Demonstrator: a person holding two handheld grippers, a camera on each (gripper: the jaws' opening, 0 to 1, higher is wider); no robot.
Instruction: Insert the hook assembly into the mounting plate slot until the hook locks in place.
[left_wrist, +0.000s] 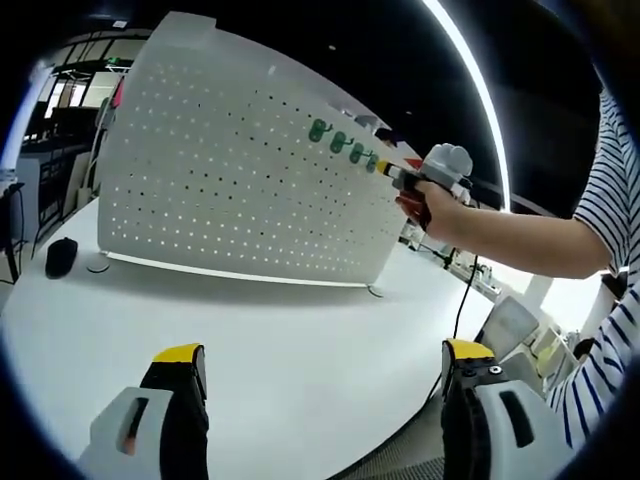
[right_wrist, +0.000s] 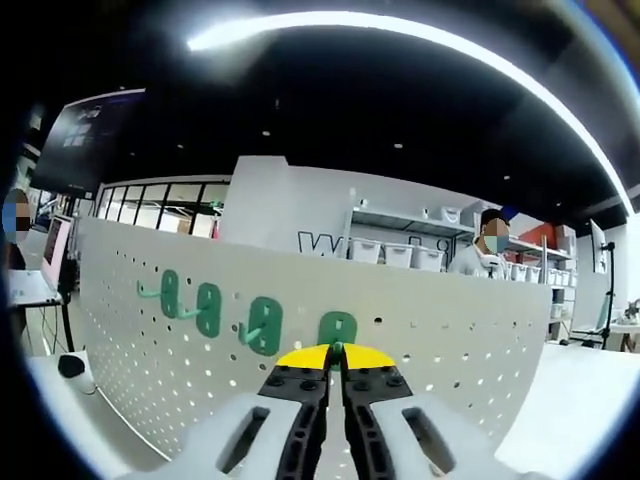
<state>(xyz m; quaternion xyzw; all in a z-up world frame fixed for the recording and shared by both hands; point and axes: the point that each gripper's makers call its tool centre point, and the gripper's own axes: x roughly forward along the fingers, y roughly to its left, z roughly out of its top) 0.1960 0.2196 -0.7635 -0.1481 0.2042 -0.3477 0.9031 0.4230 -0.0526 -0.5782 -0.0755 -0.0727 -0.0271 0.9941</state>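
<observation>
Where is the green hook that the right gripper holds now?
In the right gripper view, the hook is against the pegboard, right of three mounted hooks.

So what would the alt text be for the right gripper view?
The right tool, jaws nearly closed, pinches a green hook against a white pegboard. Three more green hooks already hang to its left.

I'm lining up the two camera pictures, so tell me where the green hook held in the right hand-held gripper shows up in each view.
Left gripper view: the held hook is right of centre, upper part, at the tip of the right hand-held gripper against the pegboard.
Right gripper view: it sits low at centre, just above the closed yellow-tipped jaws.
Shared landmark: the row of green hooks already on the pegboard.
</observation>
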